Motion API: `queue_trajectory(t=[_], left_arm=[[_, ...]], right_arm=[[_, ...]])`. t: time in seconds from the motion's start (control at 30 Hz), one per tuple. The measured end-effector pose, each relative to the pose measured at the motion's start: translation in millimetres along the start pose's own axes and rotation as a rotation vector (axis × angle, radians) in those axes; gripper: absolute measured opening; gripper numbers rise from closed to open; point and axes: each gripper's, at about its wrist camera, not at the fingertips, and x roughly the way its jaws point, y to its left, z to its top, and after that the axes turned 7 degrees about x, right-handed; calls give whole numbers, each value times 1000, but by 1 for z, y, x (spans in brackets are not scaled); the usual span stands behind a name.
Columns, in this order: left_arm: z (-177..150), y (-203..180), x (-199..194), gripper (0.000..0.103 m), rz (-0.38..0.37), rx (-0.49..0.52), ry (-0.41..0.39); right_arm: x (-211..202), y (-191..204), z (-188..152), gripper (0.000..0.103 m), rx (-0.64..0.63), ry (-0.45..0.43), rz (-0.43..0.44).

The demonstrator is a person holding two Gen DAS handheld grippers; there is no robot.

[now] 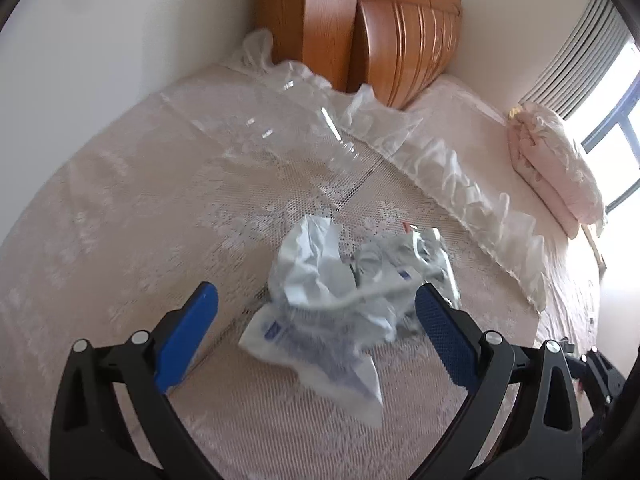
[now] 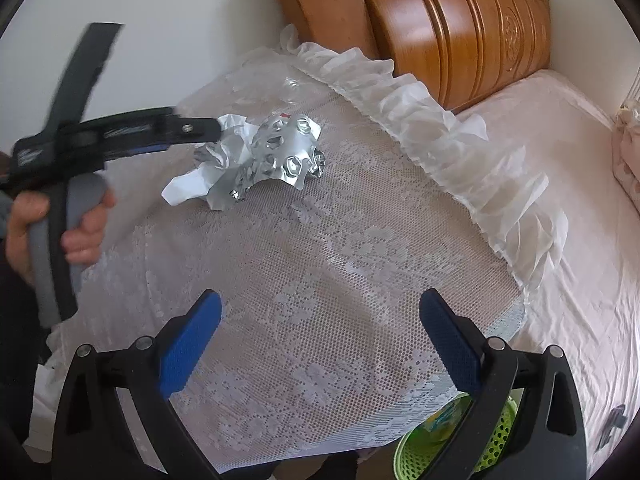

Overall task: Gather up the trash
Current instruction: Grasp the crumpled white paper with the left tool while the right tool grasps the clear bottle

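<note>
A crumpled pile of trash (image 1: 320,320), white paper wrapping and silver blister foil (image 2: 280,148), lies on the lace-covered surface (image 1: 120,208). My left gripper (image 1: 316,296) is open, its blue pads on either side of the pile without closing on it. In the right wrist view the left gripper (image 2: 216,130) comes in from the left, held by a hand (image 2: 86,236), with its tips at the pile's edge. A clear plastic bottle (image 1: 300,132) lies farther back near the frilled edge. My right gripper (image 2: 320,300) hangs open above bare lace, holding nothing.
A green perforated basket (image 2: 424,452) sits below the near edge of the lace-covered surface. A wooden headboard (image 2: 460,28) stands behind. A bed with a pink sheet (image 2: 560,240) runs along the right, with a folded pink quilt (image 1: 556,168) near the window.
</note>
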Motion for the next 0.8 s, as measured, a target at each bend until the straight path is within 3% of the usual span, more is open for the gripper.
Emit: queue_trajectory(t=[0.23, 0.6, 0.8], left_arm=[[-2, 20, 35, 68, -163, -152, 79], [-26, 27, 25, 37, -133, -203, 28], [-43, 38, 0, 36, -102, -236, -19]], right_arm=[[3, 0, -4, 99, 37, 9, 7], [8, 1, 3, 99, 78, 10, 27], [16, 4, 24, 99, 175, -24, 58]])
